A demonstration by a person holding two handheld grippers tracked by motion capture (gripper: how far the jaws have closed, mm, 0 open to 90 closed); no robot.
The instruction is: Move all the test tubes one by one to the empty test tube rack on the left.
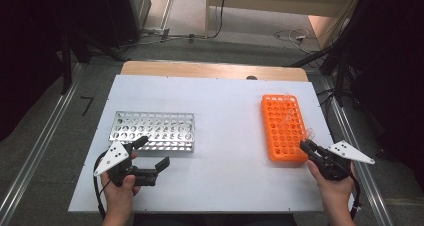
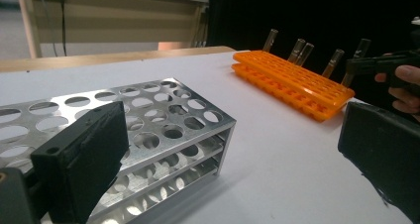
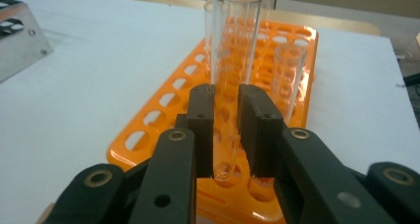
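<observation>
No brand, label or readable writing appears on any item we see. The table carries a white board over a pale wooden top whose far edge shows at twelve o'clock; grey floor, metal rails at both sides, loose cables and a dark surround frame it in the high view. The right tool is closed on a clear glass test tube, its two black jaws pressing the tube's lower part from either side; the tube stands upright with its rounded bottom just above the holes at the near end of the orange rack, which lies at about three o'clock on the table. Further tubes stand in that rack beyond it, as the left gripper view also shows. The left tool rests at about seven o'clock with its jaws wide apart and nothing between them, just in front of the metal rack, whose rows of round holes hold no tubes.
</observation>
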